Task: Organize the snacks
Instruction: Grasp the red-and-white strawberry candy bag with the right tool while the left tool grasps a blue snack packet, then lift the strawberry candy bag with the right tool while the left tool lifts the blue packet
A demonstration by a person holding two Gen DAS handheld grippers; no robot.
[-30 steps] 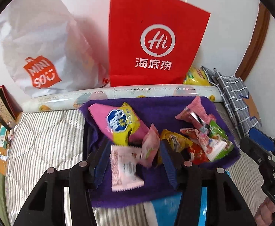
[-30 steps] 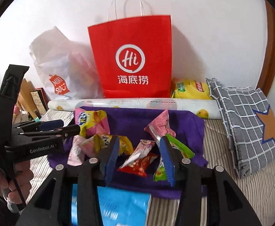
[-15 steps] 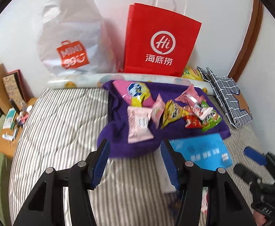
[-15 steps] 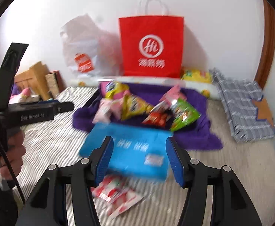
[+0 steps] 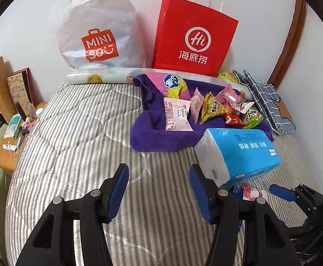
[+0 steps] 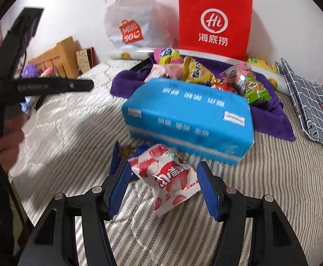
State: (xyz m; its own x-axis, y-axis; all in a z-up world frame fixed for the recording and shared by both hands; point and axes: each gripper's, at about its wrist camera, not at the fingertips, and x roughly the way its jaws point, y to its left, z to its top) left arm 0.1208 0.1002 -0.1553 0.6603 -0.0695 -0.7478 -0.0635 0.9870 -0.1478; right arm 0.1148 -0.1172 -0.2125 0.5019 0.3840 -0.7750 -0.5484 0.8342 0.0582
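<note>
- In your left wrist view, the snack packets lay piled on the towel at centre frame.
- The tissue pack sat just below and right of the towel, on the bedspread.
- Two bags stood behind, against the wall: the plastic bag upper left, the paper bag upper right.
- In your right wrist view, a lychee packet lay below the tissue pack, between the right gripper fingers.

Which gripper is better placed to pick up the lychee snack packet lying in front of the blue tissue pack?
Right. The right gripper already has open jaws either side of the lychee packet; the left gripper hangs over bare bedding.
</note>
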